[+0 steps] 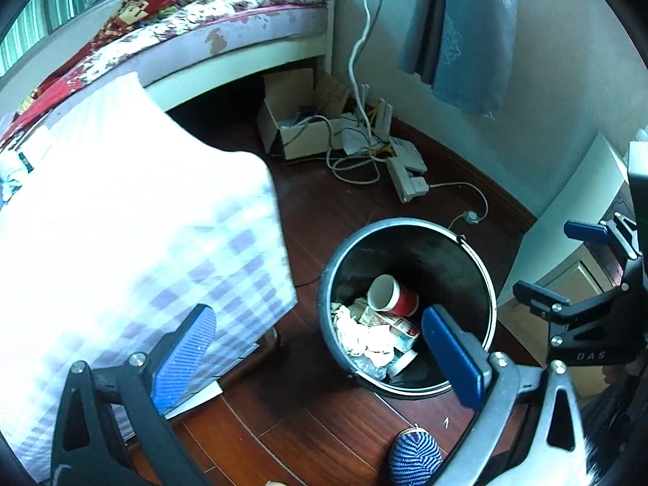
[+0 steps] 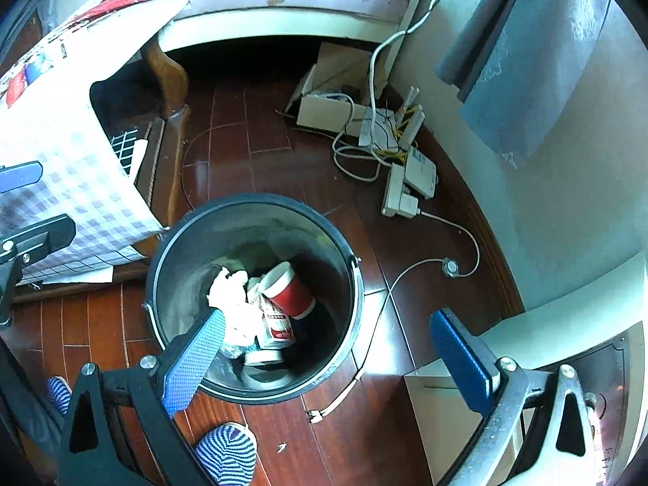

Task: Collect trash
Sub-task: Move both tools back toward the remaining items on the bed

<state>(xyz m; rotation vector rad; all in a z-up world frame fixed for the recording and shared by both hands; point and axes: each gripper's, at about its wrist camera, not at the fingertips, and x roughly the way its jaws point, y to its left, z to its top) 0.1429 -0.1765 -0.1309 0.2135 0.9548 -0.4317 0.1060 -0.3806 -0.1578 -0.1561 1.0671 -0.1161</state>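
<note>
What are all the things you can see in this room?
trash bin: one, black, on the floor beside the table.
paper cup: one, red, lying in the bin.
crumpled tissues: a white heap in the bin.
tablecloth: one, white with purple checks, hanging off the table.
bed: one, flowered cover, at the back.
cardboard box: one, open, by the bed's foot.
power strip: one, white, among cables by the wall.
cloth: blue, hanging on the wall.
slippers: blue striped, on the floor.
left gripper: open, empty, blue pads.
right gripper: open, empty, above the bin.
</note>
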